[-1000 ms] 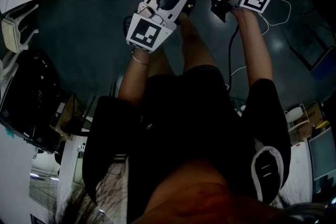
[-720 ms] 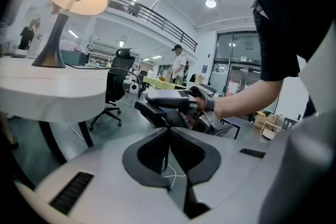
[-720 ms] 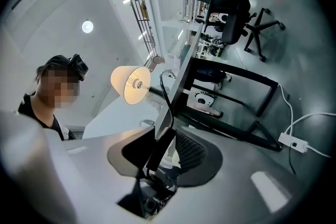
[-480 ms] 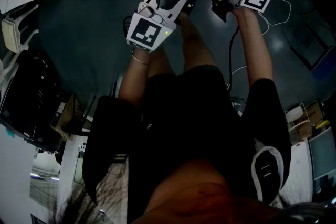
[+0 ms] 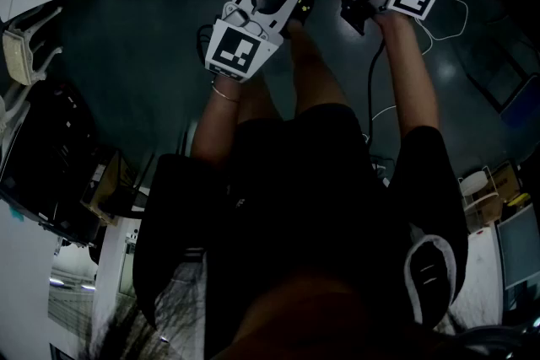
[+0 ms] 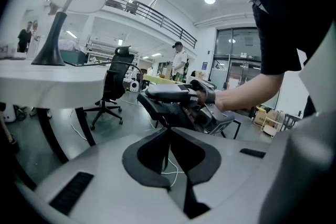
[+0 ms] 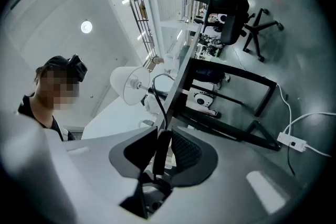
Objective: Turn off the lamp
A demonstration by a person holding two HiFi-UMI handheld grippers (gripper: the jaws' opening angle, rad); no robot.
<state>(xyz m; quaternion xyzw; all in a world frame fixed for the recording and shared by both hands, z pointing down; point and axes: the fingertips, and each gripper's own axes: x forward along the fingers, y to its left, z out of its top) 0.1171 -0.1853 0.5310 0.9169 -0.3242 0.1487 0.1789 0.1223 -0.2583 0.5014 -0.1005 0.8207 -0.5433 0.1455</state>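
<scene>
**Small switch on a limp cord, pinched in the right tongs**

The lamp (image 6: 52,34) stands on the white table (image 6: 52,81), its white shade tilted on a black stem. Its thin black cord (image 7: 159,107) runs off the table to a slim black switch (image 7: 161,151), which hangs in the air beside the table. The right tongs (image 7: 164,131) have just been closing and now pinch this switch across its body.

The switch looks like hard, light plastic, probably smooth, and the limp cord gives it no support. I judge it best held squarely across the middle, with a pad on the button, and squeezed without tugging. A pull on the cord could drag the light-looking lamp.

The left tongs (image 6: 169,131), also off the table, are together on nothing.
</scene>
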